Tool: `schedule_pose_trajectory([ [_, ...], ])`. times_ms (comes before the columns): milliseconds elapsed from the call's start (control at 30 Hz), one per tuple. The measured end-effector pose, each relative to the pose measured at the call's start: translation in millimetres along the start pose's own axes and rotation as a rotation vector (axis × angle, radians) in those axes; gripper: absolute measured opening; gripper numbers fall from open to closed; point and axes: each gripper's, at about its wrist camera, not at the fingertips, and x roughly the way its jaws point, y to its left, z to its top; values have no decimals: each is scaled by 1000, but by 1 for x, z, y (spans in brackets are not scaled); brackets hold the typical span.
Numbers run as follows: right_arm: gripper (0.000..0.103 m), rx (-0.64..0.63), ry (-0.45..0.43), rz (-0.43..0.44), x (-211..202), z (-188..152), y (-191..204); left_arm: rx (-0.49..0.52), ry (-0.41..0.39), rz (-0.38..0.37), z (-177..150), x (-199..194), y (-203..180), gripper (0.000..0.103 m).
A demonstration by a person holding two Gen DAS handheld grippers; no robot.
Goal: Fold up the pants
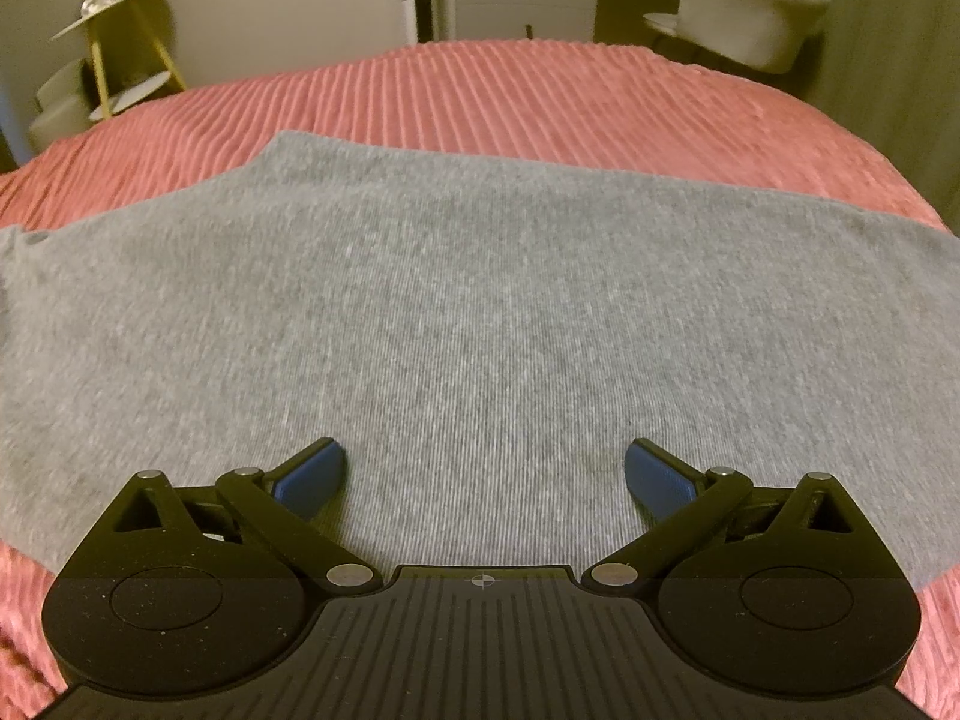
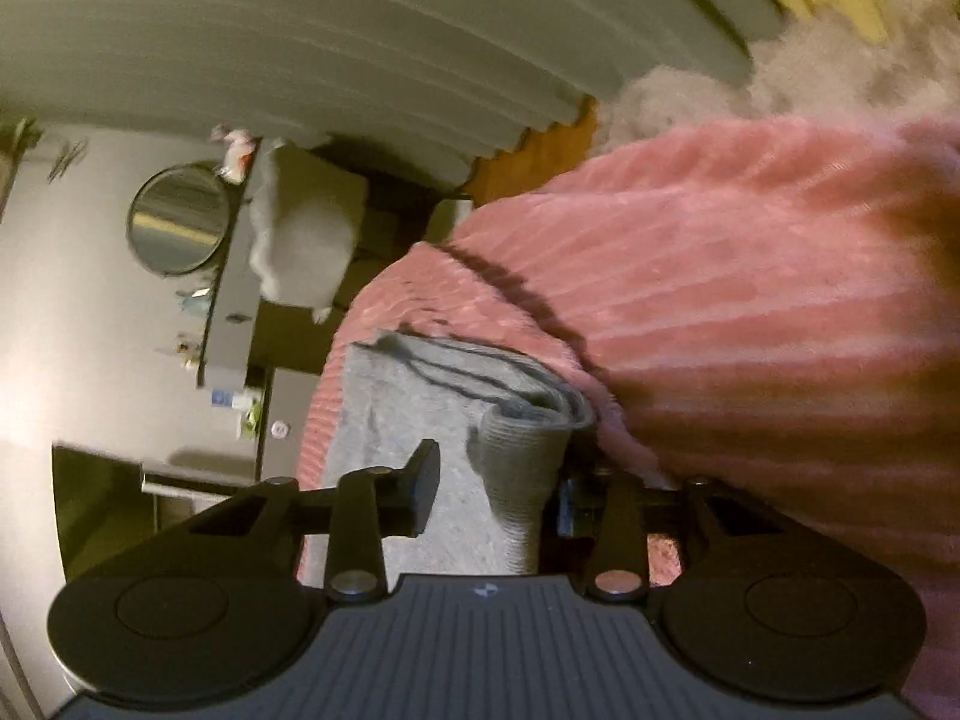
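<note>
Grey knit pants (image 1: pixel 468 300) lie spread flat across a pink ribbed bedspread (image 1: pixel 480 96). My left gripper (image 1: pixel 485 474) hovers just over the near part of the pants, jaws wide open and empty, blue pads (image 1: pixel 312 474) apart. In the right wrist view, which is rolled sideways, my right gripper (image 2: pixel 492 492) has the folded, ribbed end of the pants (image 2: pixel 522 468) between its fingers (image 2: pixel 423 486). The fingers stand partly apart around the thick fold, and whether they press on it is unclear.
A white chair (image 1: pixel 756 18), a grey drawer cabinet (image 1: pixel 528 0) and a yellow-legged shelf stand (image 1: pixel 120 54) stand beyond the bed's far edge. In the right wrist view a round mirror (image 2: pixel 177 219) hangs on the wall beside the bed.
</note>
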Motion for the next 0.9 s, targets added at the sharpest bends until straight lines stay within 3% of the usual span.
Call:
schedule_pose_trajectory([
  [67, 14, -59, -7, 45, -4, -4, 5, -2, 0, 1, 0, 0, 0, 103],
  [233, 15, -92, 10, 2, 10, -4, 0, 1, 1, 4, 0, 1, -1, 103],
  [400, 15, -56, 14, 23, 18, 2, 4, -2, 2, 4, 0, 1, 0, 103],
  [500, 7, -138, -11, 33, 11, -3, 19, -4, 1, 2, 0, 0, 0, 103],
  [600, 7, -186, -21, 78, 6, -7, 30, 1, -2, 4, 0, 0, 0, 103],
  [767, 10, -259, 12, -105, 26, -9, 29, 20, -6, 2, -1, -2, -3, 103],
  [900, 8, -197, 10, -81, 25, -8, 26, 28, -6, -3, -2, -3, -3, 103],
])
